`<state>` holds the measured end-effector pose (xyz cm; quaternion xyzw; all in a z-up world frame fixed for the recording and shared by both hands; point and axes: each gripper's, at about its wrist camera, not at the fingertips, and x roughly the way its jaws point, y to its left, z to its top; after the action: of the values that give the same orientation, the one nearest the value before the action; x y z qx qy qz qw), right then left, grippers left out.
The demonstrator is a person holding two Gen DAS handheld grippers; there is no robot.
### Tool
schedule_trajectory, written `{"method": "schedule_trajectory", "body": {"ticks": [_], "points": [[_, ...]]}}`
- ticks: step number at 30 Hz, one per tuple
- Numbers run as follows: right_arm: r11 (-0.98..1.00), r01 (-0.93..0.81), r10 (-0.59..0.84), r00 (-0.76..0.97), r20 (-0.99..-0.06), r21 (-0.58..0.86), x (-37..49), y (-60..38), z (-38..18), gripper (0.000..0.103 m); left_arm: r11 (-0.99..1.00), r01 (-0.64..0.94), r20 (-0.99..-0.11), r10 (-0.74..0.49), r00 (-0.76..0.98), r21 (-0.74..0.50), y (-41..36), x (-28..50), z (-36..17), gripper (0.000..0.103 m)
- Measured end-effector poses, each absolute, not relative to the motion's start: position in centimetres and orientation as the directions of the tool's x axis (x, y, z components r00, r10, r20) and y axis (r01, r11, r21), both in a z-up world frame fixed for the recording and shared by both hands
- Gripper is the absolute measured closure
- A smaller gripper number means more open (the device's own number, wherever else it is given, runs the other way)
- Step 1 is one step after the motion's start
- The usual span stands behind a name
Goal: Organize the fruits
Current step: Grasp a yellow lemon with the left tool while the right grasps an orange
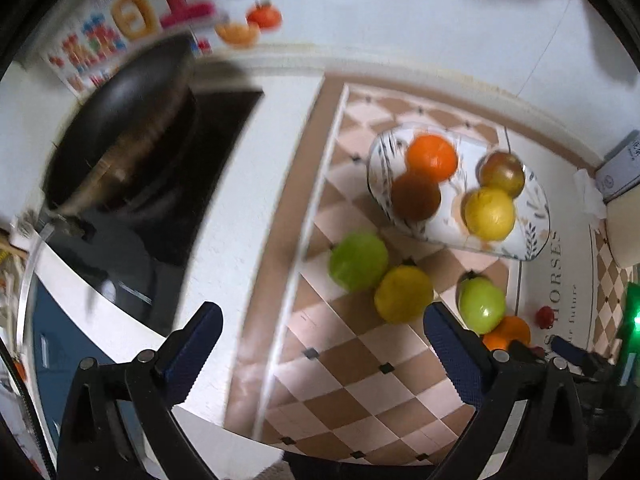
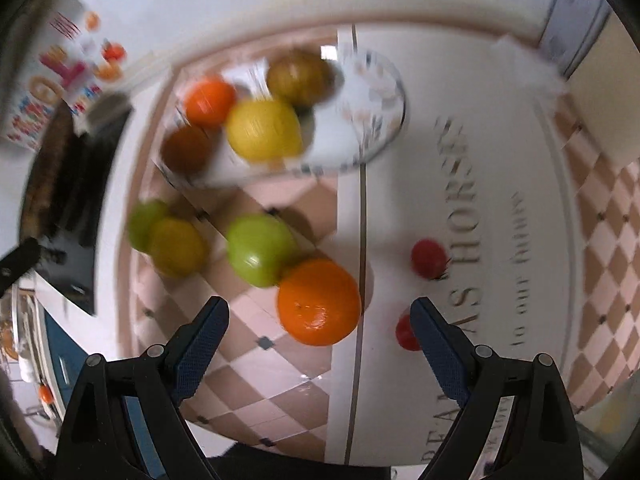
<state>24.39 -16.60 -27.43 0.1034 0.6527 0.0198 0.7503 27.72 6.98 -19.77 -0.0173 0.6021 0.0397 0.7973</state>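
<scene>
A patterned white plate (image 1: 532, 236) (image 2: 376, 96) holds an orange (image 1: 432, 157), a brown fruit (image 1: 416, 196), a yellow fruit (image 1: 489, 213) (image 2: 264, 129) and a brownish-green fruit (image 1: 502, 173). On the checkered mat lie a green apple (image 1: 358, 261), a yellow fruit (image 1: 403, 293), a second green apple (image 1: 481, 304) (image 2: 260, 249), an orange (image 2: 319, 302) and two small red fruits (image 2: 428, 258) (image 2: 407, 333). My left gripper (image 1: 324, 332) is open and empty above the mat. My right gripper (image 2: 320, 328) is open, with the orange just ahead between its fingers.
A dark pan (image 1: 124, 120) sits on a black stove at the left. A colourful poster (image 1: 132, 20) hangs on the back wall. A box and a tissue (image 1: 588, 192) stand at the far right. The counter edge runs along the lower left.
</scene>
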Motion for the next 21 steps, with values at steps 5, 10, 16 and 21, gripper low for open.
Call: {"method": "schedule_trajectory", "body": {"ticks": [5, 10, 16, 21], "points": [[0.981, 0.088, 0.167, 0.068, -0.984, 0.173, 25.1, -15.7, -31.7, 0.013, 0.998, -0.059, -0.984, 0.014, 0.178, 0.004, 5.0, 29.2, -23.7, 0.0], [0.985, 0.059, 0.16, 0.052, -0.986, 0.163, 25.1, -15.2, -32.7, 0.033, 0.997, -0.055, -0.996, -0.045, 0.081, -0.05, 3.5, 30.6, -27.3, 0.0], [0.986, 0.031, 0.16, 0.036, -0.986, 0.161, 24.5, -14.8, -32.7, 0.037, 0.989, -0.095, -0.993, -0.115, 0.031, -0.117, 2.5, 32.0, -30.2, 0.001], [0.983, 0.044, 0.179, 0.018, -0.984, 0.18, 23.7, -15.3, -32.7, 0.037, 0.993, -0.079, -0.995, -0.088, 0.046, -0.091, 1.8, 32.1, -31.0, 0.016]]}}
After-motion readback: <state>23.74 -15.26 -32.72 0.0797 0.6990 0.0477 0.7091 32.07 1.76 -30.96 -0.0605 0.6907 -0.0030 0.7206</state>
